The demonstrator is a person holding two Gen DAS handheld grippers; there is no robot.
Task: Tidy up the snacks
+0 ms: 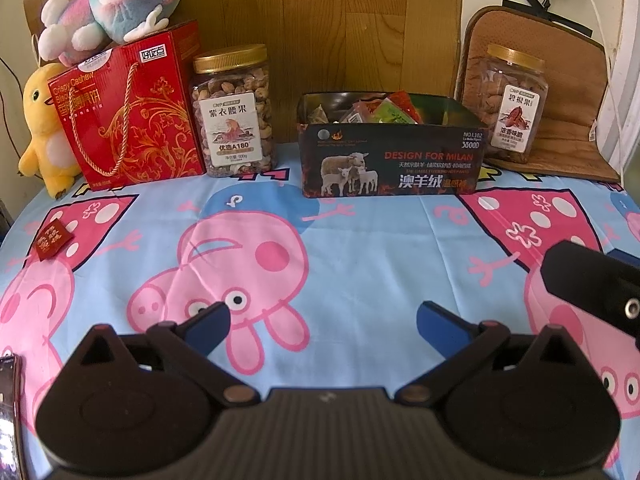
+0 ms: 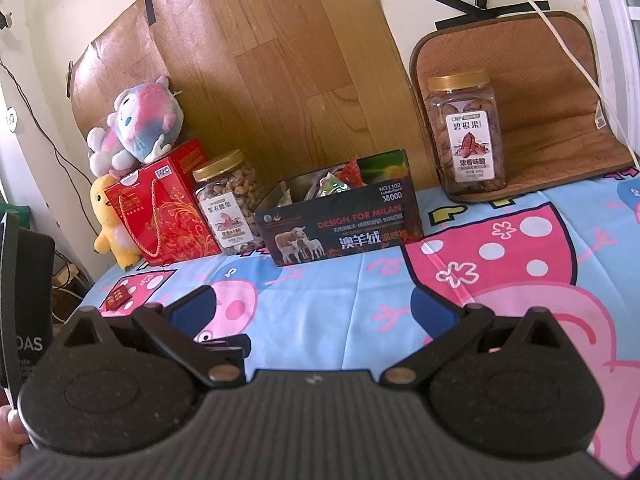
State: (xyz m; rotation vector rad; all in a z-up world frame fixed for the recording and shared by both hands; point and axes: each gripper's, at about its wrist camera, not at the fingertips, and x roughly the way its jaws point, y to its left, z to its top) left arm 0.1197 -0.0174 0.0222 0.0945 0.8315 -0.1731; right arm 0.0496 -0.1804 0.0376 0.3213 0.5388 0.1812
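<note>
A dark open box [image 1: 390, 160] printed with sheep holds several snack packets [image 1: 380, 110] at the back of the table; it also shows in the right wrist view [image 2: 340, 224]. A small red snack packet [image 1: 54, 240] lies alone at the left on the cartoon-pig cloth, and shows in the right wrist view [image 2: 118, 298]. My left gripper [image 1: 322, 318] is open and empty, low over the cloth. My right gripper [image 2: 314, 302] is open and empty, also low over the cloth; its body [image 1: 592, 288] shows at the right of the left wrist view.
A red gift box [image 1: 132, 108] with plush toys [image 1: 108, 4], a cashew jar [image 1: 234, 112] and a yellow plush [image 1: 44, 120] stand back left. A pecan jar [image 1: 512, 104] stands on a brown mat [image 1: 576, 92] back right. The table's left edge is near the red packet.
</note>
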